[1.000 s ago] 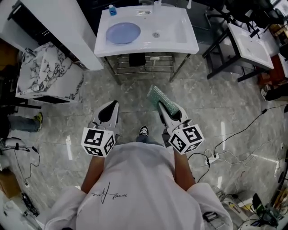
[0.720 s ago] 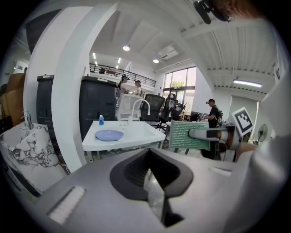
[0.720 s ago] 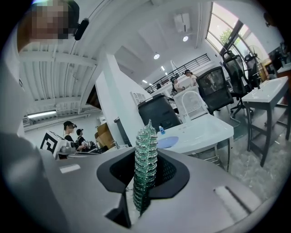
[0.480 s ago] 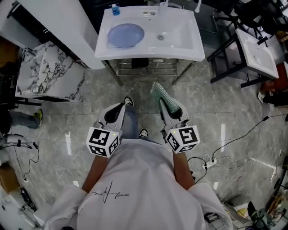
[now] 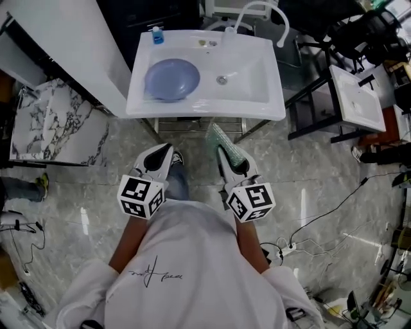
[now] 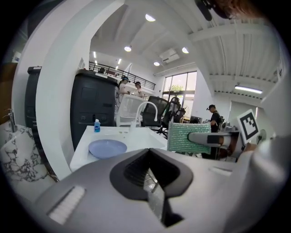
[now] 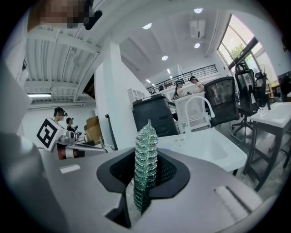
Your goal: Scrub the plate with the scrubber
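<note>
**Scrubber pinched in the right gripper, plate waiting on the washbasin**

We see the right gripper (image 7: 142, 202) with its jaws pressed onto the green scrubber (image 7: 145, 157), which stands on edge between them and rises above their tips; from the head view the same right gripper (image 5: 225, 156) points toward the washbasin, and the scrubber (image 5: 219, 137) sticks out ahead of it, just short of the front edge; in the left gripper view the scrubber (image 6: 188, 137) shows its broad glittering face, out to the right.

The left gripper (image 6: 154, 202) has its jaws pressed together with nothing between them; in the head view the left gripper (image 5: 163, 151) is held beside the right one, a little apart, also in front of the washbasin and over the floor.

The blue plate (image 5: 171, 79) lies on the left part of the white washbasin (image 5: 205, 110), nearer the left edge than the right, touched by neither gripper; we find the plate (image 6: 107, 148) again in the left gripper view, ahead and to the left.

A small blue bottle (image 5: 156, 34) stands at the back left corner; the drain (image 5: 221, 80) sits right of the plate; the arched tap (image 5: 260, 9) rises from the back edge.

Below us are a white shirt (image 5: 192, 270) and the grey marbled floor (image 5: 308, 173); a second white basin (image 5: 356, 96) stands off to the right.
</note>
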Demonstrator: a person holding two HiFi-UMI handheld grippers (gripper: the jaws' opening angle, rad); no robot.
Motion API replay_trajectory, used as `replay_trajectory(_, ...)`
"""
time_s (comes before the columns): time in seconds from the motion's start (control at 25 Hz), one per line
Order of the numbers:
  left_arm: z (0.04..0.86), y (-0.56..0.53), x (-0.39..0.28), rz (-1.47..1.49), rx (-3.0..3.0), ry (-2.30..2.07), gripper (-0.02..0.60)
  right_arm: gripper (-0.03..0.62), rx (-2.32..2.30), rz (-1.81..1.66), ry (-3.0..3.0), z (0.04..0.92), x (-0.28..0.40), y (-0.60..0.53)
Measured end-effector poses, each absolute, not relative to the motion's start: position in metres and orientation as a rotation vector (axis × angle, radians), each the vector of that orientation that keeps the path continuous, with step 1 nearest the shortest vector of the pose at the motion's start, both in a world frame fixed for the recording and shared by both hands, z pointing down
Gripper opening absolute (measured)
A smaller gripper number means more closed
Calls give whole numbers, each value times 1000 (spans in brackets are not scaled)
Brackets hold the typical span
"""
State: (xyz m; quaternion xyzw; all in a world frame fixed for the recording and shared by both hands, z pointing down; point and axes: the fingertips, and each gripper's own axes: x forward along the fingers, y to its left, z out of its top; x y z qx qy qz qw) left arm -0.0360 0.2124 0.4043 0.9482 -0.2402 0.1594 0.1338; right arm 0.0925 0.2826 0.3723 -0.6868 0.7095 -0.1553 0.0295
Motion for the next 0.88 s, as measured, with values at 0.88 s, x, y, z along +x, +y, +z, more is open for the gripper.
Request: replay_trajectory(0.88,430,-29,-32,566,2633,-771,54,64,-2275,-541,2204,371,130,58)
